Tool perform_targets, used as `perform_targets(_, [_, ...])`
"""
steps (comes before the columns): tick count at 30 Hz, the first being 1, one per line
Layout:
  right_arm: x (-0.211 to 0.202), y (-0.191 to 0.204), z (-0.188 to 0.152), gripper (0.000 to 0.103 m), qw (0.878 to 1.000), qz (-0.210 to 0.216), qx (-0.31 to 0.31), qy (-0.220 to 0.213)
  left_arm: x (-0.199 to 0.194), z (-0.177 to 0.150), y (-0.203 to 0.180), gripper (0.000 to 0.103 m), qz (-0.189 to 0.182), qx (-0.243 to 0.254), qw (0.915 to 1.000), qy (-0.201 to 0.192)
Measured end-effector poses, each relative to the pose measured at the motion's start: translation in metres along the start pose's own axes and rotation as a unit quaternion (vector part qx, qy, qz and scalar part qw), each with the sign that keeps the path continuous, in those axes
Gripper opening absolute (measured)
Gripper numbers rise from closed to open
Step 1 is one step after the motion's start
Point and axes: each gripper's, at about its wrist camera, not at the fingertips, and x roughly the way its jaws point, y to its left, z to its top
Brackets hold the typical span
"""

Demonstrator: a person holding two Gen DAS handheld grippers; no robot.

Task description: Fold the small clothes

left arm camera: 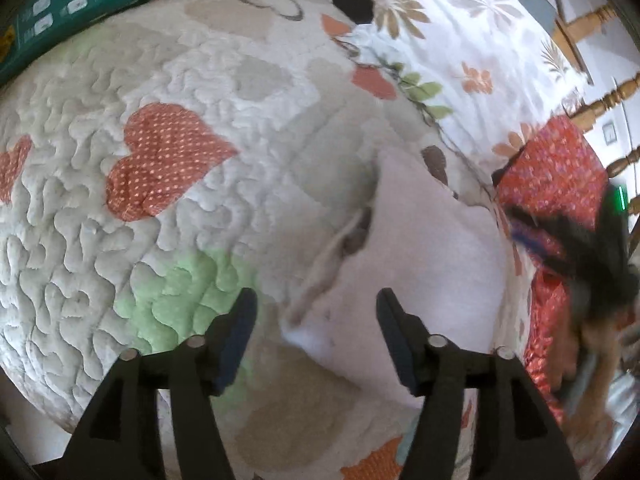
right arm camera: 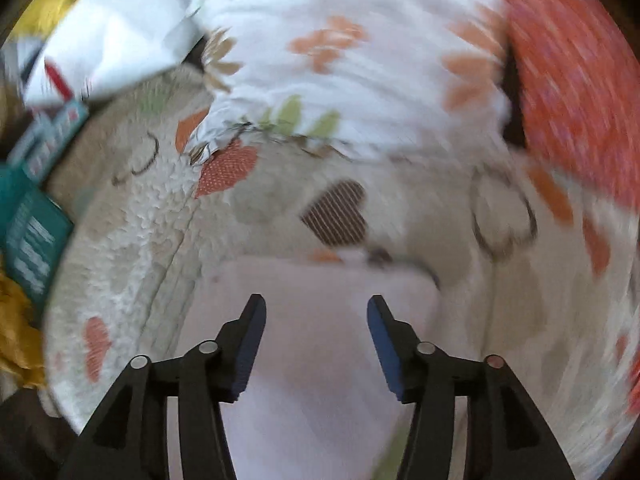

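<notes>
Both wrist views look down close over the quilt, sharing the pale garment.

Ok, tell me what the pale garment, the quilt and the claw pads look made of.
Garment: soft matte fabric, pale pink-white, probably cotton knit; it creases limply, though blur hides the weave.
Quilt: stitched padded cloth; puffy meander quilting and sewn-on dotted hearts.
Left claw pads: dark blue, matte, likely rubber or foam; the arms look like black hard plastic.

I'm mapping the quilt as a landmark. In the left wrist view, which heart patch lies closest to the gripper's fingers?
The pale green heart patch, beside the left gripper's left finger. The red dotted heart patch lies farther up the quilt.
</notes>
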Motion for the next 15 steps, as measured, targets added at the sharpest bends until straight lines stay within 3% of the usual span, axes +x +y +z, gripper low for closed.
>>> perform_targets(4, [-0.001, -0.046, -0.051, 0.065, 0.992, 0.106, 0.066, 0.021, 0.012, -0.003, -0.003, 0.066, -0.011, 0.001, 0.9997, 0.020])
perform_targets(9, [0.022, -0.056, -0.104, 0.065, 0.980, 0.169, 0.105, 0.029, 0.026, -0.005, -0.017, 0.071, 0.003, 0.039, 0.9989, 0.024])
perform_targets(13, [0.039, -0.055, -0.122, 0.071, 0.968, 0.202, 0.146, 0.002, 0.030, -0.008, -0.022, 0.074, 0.012, 0.058, 0.9981, 0.021])
perform_targets(15, [0.047, -0.058, -0.131, 0.074, 0.956, 0.223, 0.188, -0.021, 0.033, -0.011, -0.025, 0.074, 0.014, 0.065, 0.9975, 0.025])
